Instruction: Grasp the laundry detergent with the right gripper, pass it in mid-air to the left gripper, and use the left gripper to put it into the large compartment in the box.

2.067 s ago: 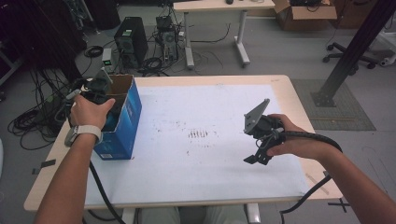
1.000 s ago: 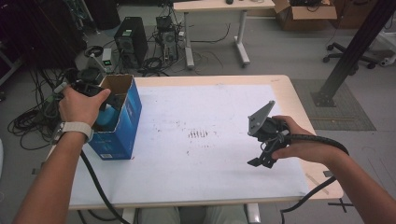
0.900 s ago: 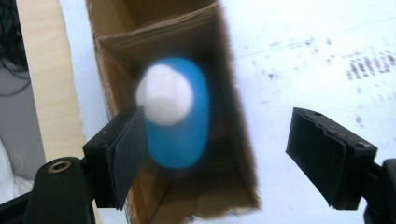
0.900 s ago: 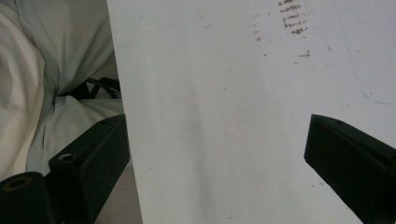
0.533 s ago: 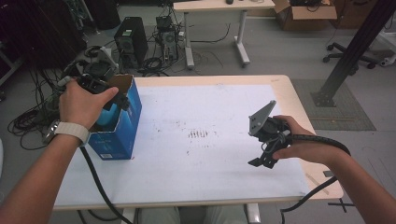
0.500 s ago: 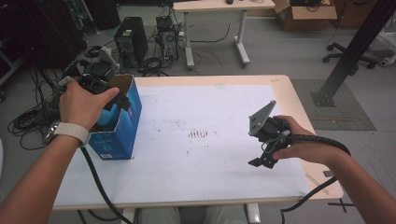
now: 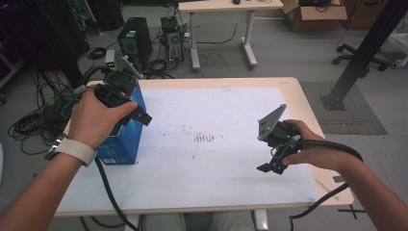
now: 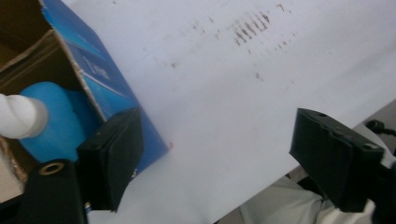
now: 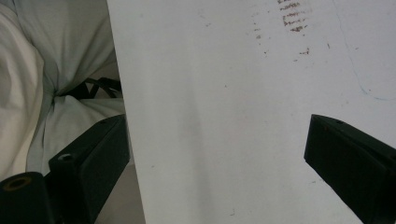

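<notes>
Left hand-held gripper [image 7: 139, 115] hangs above the blue box [image 7: 126, 139], jaws wide and empty. Right hand-held gripper [image 7: 269, 166], well right of the box, also gapes over the counter [image 7: 216, 192].

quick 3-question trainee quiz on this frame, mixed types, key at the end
1. True or false: the left gripper holds the blue object.
2. Where is the blue box? A) table's left edge B) centre C) beside the right gripper
3. Fill in: the blue object with a white tip lies ____ the box.

Key: 1 false, both grippers' jaws are apart with nothing between them; 2 A; 3 inside.
</notes>
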The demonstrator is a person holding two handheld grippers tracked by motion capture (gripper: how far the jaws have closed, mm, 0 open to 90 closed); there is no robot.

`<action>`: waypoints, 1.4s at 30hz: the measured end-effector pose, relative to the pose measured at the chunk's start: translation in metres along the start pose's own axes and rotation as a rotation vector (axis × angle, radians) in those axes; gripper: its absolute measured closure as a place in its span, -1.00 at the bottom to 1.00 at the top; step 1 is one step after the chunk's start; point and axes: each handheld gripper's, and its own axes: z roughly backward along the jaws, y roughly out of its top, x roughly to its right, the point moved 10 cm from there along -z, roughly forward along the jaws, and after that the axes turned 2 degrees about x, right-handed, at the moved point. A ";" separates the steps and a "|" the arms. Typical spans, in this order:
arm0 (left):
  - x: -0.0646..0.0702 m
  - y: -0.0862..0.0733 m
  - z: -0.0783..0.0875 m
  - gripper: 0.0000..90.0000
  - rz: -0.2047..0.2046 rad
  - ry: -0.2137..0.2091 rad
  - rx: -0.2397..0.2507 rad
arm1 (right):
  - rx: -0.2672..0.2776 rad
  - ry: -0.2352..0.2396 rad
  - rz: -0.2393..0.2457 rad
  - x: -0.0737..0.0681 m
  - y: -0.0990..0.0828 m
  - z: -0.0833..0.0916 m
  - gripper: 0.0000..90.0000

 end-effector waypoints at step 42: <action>0.067 0.002 -0.006 -0.90 -0.164 -0.115 -0.029 | 0.007 -0.018 -0.012 0.005 0.001 0.009 -0.85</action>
